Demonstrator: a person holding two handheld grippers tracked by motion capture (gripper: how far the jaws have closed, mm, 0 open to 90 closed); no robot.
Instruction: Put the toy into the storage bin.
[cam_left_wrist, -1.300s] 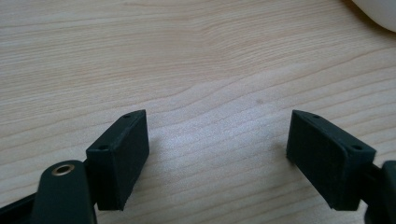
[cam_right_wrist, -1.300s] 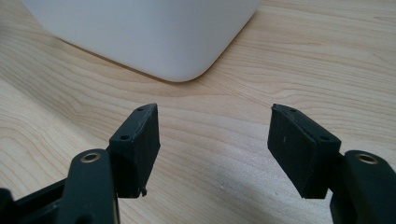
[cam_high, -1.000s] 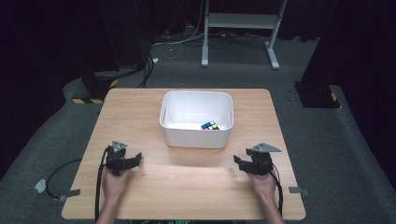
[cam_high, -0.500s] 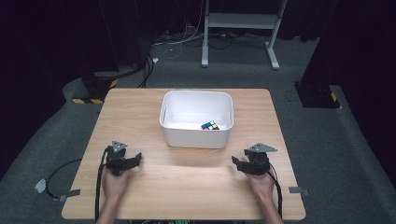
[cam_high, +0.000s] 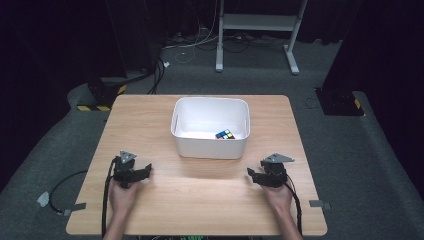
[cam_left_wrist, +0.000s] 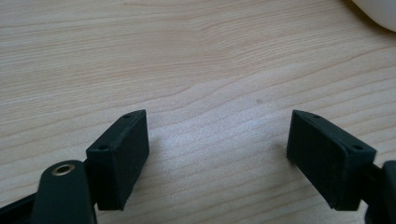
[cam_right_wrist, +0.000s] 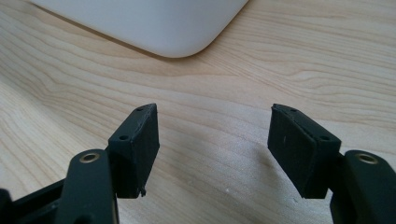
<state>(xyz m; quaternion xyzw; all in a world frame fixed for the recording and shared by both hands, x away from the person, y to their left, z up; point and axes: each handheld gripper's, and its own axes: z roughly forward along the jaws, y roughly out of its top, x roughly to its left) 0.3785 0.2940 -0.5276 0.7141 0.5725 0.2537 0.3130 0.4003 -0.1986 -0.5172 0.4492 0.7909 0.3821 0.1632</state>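
Wood table (cam_high: 200, 200) w/ white bin (cam_high: 210, 145), cube (cam_high: 225, 134) inside; both hand-held grippers (cam_high: 150, 169) (cam_high: 248, 172) agape, empty.

no readable txt, labels, brands or nos. anywhere on the things in view.

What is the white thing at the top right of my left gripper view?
Observer: A white bin; the high view shows it whole, mid-table.
Operator: Is anything in it?
Observer: One colour cube, in the bin's near right corner.
Operator: And the right tool?
Observer: The right tool is open and empty, and points at the bin's rounded near corner.
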